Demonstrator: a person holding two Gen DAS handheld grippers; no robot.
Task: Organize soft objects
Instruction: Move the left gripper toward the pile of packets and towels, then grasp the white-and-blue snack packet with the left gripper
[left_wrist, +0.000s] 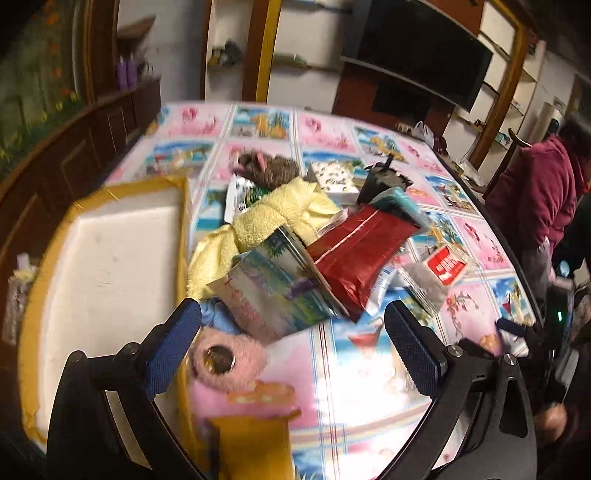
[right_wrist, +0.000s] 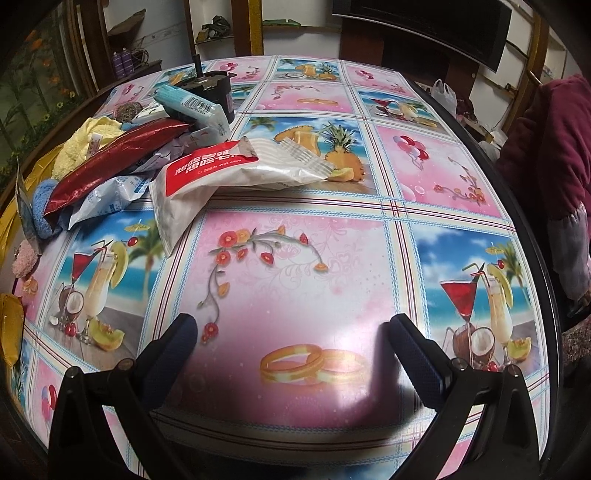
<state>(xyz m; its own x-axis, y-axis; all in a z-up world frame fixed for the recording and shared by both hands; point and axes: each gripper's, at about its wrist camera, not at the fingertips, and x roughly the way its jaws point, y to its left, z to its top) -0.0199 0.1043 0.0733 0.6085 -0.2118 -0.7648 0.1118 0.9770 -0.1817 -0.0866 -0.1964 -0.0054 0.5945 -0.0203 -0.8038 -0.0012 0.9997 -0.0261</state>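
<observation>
A heap of soft things lies on the patterned table (right_wrist: 295, 258): a yellow towel (left_wrist: 273, 210), a red foil pack (left_wrist: 354, 254), a printed pack (left_wrist: 277, 291), a blue cloth (left_wrist: 218, 317), a pink fuzzy item (left_wrist: 229, 362) and a wet-wipe pack (right_wrist: 221, 170). My left gripper (left_wrist: 291, 343) is open just in front of the heap, its left finger beside the pink fuzzy item. My right gripper (right_wrist: 291, 347) is open and empty over bare tablecloth, with the wet-wipe pack ahead to the left. The towel (right_wrist: 88, 144) and red pack (right_wrist: 110, 158) also show in the right wrist view.
A white foam box with yellow tape (left_wrist: 110, 258) stands left of the heap. A yellow packet (left_wrist: 255, 443) lies near the front edge. A black container (right_wrist: 210, 88) stands behind the heap. A person in a maroon jacket (left_wrist: 535, 192) sits at the table's right side.
</observation>
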